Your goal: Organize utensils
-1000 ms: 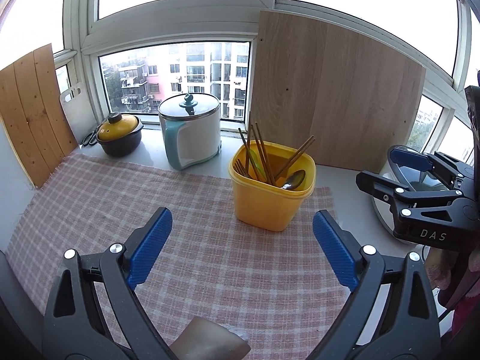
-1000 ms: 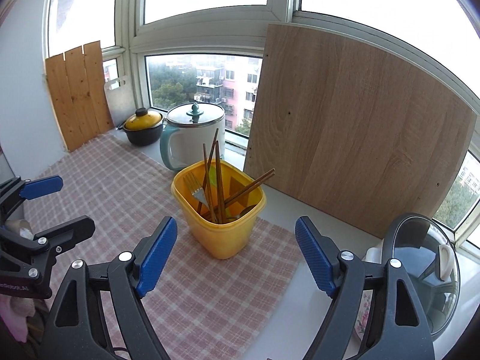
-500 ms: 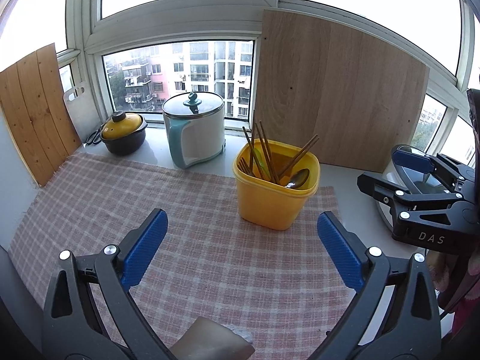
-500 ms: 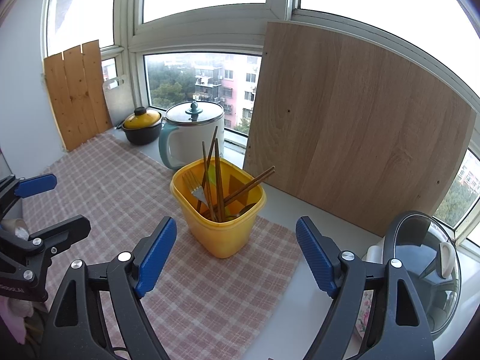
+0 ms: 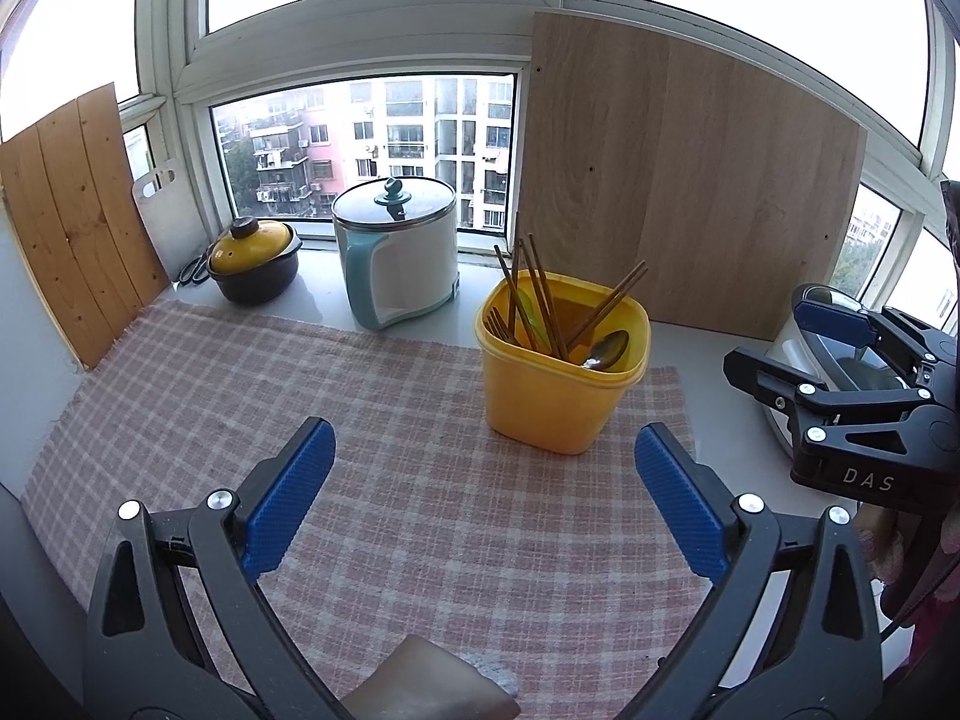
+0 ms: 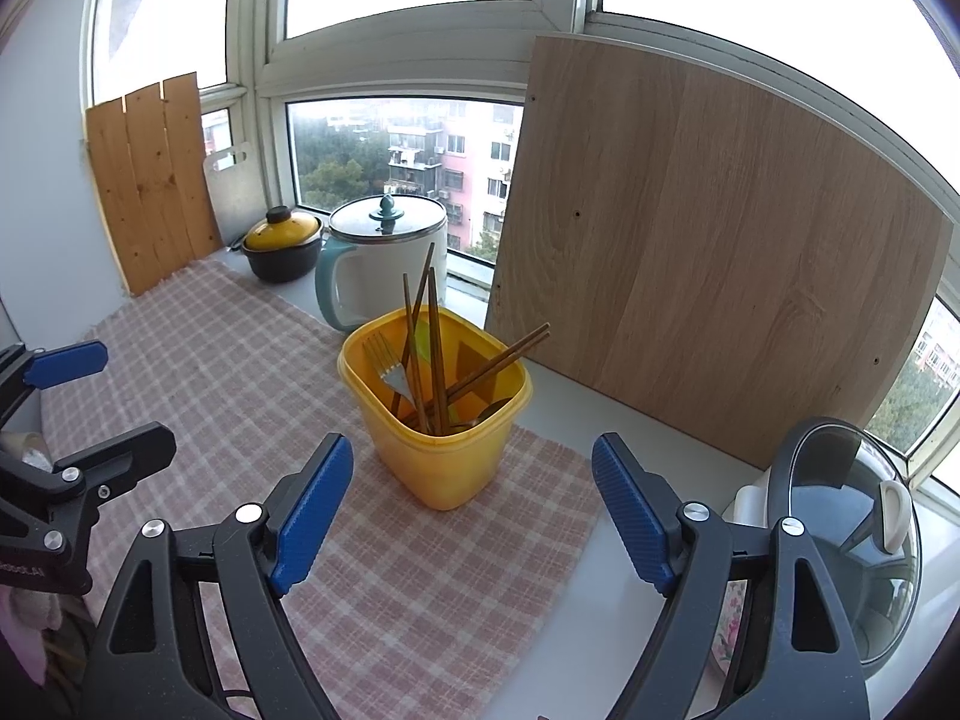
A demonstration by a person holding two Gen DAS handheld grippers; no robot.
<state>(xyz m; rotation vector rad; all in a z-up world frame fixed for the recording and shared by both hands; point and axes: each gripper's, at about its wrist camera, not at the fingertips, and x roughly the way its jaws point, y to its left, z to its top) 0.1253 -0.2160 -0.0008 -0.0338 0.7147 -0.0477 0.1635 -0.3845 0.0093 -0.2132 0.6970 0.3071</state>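
So closest to the cameras, both grippers are spread wide with nothing between the blue pads: the left gripper (image 5: 483,474) hangs over the pink checked cloth (image 5: 240,396), and the right gripper (image 6: 474,492) sits a bit further right, partly over the bare counter edge. Neither one is touching anything.

Just past them, on the far right part of the cloth, stands the yellow tub (image 5: 561,384), upright. All the utensils I can see are already in it: several wooden chopsticks (image 6: 435,348) leaning at different angles, a fork (image 6: 387,366) tines up, and a spoon (image 5: 606,351) resting against the rim. Nothing loose is lying on the cloth.

Honestly this fits two stages. Either everything's been gathered into the tub and the grippers are backing off, or the jumble is about to get pulled out and sorted. Can't tell which from one moment, so I wouldn't call a next move.

Further back there's a white and teal pot (image 5: 396,258), a small yellow-lidded pot (image 5: 255,258) and a big wooden board (image 6: 708,252) propped against the window
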